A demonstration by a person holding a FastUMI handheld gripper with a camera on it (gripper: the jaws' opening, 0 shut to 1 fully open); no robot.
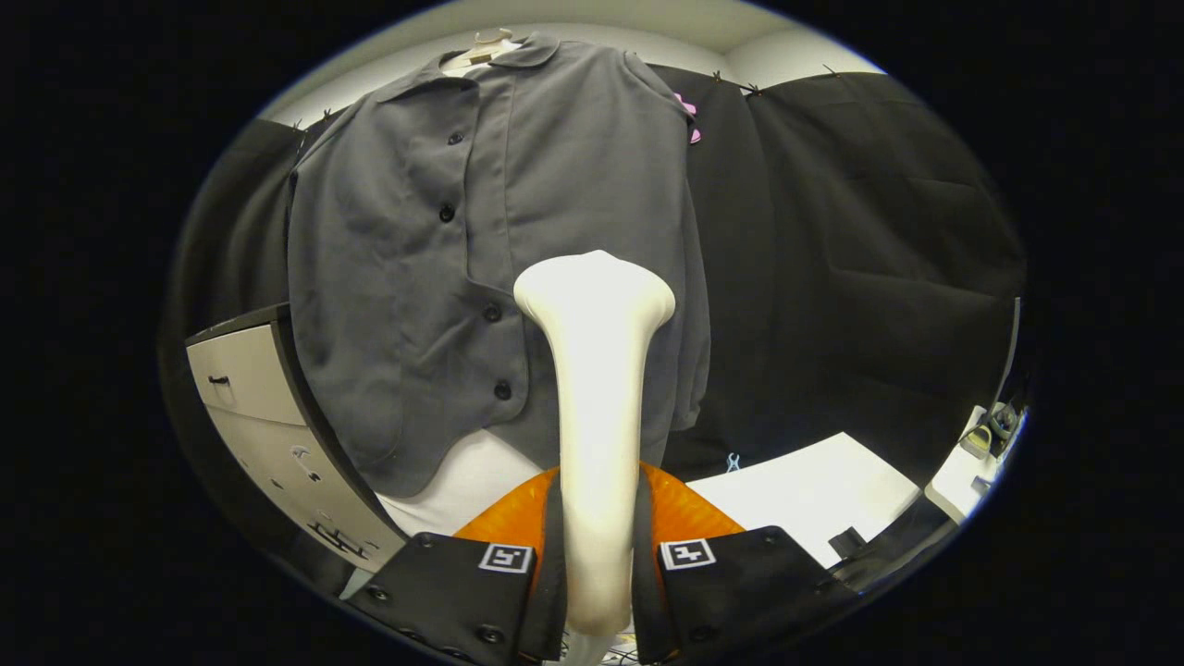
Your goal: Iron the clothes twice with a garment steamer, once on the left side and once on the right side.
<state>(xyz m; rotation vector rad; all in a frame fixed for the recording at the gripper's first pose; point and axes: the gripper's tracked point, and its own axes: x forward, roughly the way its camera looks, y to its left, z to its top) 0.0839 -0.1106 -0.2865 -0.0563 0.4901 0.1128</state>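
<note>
Two fingers of the gripper (599,592) press on the handle of a cream garment steamer (597,370), one on each side, so the claw is closed narrow around it. Furthest left, beside the fingers and a little beyond them, stands a pale cabinet (268,416) with a dark top edge and small dark handles on its drawer fronts. Next to it hangs a grey shirt (462,240) with a collar and a row of dark buttons (447,213) down its front. The shirt sits on a hanger (486,46) whose light-coloured neck shows at the collar. Its lower hem on the left curves down just beside the cabinet's dark edge. The steamer rises from between the fingers straight ahead, its stem slim and its head flaring wide at the top. That head is in front of the shirt's lower middle, close to the button line; whether it touches the cloth cannot be told. Behind the steamer's stem, just ahead of the fingers, an orange rounded object (680,513) shows on both sides. To the right of the shirt hangs the booth's black cloth wall (860,259). Below it lies a white tabletop (814,490). At the far right end of the table sit a few small items, too small to tell.
</note>
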